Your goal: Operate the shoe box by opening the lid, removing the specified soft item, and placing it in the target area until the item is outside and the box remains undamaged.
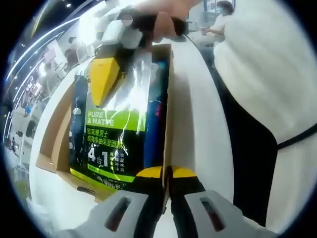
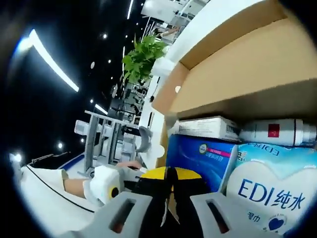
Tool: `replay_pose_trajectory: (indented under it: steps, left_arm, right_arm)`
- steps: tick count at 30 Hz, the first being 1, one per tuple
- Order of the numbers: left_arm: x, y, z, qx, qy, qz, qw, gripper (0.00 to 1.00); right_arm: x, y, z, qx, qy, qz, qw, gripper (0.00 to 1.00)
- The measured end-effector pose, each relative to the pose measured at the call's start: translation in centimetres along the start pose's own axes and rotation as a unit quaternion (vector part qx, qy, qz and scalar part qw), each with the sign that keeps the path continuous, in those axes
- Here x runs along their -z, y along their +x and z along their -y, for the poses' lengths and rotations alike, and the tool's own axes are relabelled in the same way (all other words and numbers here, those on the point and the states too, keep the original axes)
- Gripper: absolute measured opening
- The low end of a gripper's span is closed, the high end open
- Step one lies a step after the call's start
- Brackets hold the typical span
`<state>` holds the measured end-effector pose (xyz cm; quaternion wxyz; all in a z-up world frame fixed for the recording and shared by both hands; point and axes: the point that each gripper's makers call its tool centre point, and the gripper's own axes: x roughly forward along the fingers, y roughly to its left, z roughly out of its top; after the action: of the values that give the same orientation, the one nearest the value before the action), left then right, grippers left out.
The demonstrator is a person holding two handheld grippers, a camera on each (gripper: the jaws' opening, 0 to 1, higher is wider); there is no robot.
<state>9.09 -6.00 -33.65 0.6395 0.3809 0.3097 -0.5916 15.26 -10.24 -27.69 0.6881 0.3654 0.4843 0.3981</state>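
Both grippers (image 1: 167,173) (image 2: 168,176) closed (box-edge grip)

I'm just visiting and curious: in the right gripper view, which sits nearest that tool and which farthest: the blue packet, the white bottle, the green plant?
1. Blue packet, right above the right tool.
2. White bottle, further up and to the right, inside the cardboard box.
3. Green plant, far off, upper middle.

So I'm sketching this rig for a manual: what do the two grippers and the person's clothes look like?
Left gripper: light grey moulded body with slotted holes, black fingers tipped with yellow pads. Right gripper looks the same; in the left gripper view it comes in from the top with a yellow wedge-shaped pad. The person wears a white top over black.
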Motion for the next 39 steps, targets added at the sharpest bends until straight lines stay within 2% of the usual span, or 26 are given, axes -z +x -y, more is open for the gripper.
replay_pose_trajectory:
  steps: [3,6,9,13,16,19,22,25,31,36,37,39]
  left_arm:
    - [0.0,0.0,0.0,0.000,0.000,0.000,1.0000,0.03]
    - [0.0,0.0,0.0,0.000,0.000,0.000,1.0000,0.03]
    - [0.0,0.0,0.0,0.000,0.001,0.001,1.0000,0.03]
    - [0.0,0.0,0.0,-0.001,0.001,0.001,1.0000,0.03]
    - [0.0,0.0,0.0,-0.001,0.001,0.001,1.0000,0.03]
    - [0.0,0.0,0.0,-0.001,0.002,0.001,1.0000,0.03]
    - [0.0,0.0,0.0,-0.001,0.002,0.001,1.0000,0.03]
    - [0.0,0.0,0.0,0.000,0.004,0.001,1.0000,0.03]
    - [0.0,0.0,0.1,0.001,0.012,0.003,0.9999,0.03]
    - [-0.1,0.0,0.0,-0.002,0.015,0.007,0.9999,0.03]
    - [-0.1,0.0,0.0,-0.003,0.014,0.007,0.9999,0.03]
    - [-0.1,0.0,0.0,-0.003,0.015,0.007,0.9999,0.03]
  right_arm:
    - [0.1,0.0,0.1,-0.005,0.012,-0.002,0.9999,0.04]
    - [-0.3,0.0,0.2,-0.009,0.024,0.003,0.9997,0.08]
    - [-0.8,0.0,0.4,-0.009,0.039,0.008,0.9992,0.08]
    - [-0.6,0.3,0.6,0.007,0.037,0.002,0.9993,0.01]
    - [-0.2,0.3,0.4,-0.002,0.051,-0.003,0.9987,0.01]
    - [-0.1,0.4,1.0,0.013,0.045,-0.003,0.9989,0.01]
    - [0.0,0.3,0.9,0.014,0.033,-0.001,0.9993,0.00]
    - [0.0,-0.1,0.7,0.006,0.018,0.007,0.9998,0.00]
    - [-0.2,-0.9,-0.1,-0.019,0.030,0.013,0.9993,0.00]
    - [-0.3,-1.9,0.2,-0.011,0.019,0.019,0.9996,0.00]
    - [0.0,-2.1,0.6,0.002,0.016,0.017,0.9997,0.00]
    - [0.1,-2.2,0.6,0.004,0.029,0.027,0.9992,0.00]
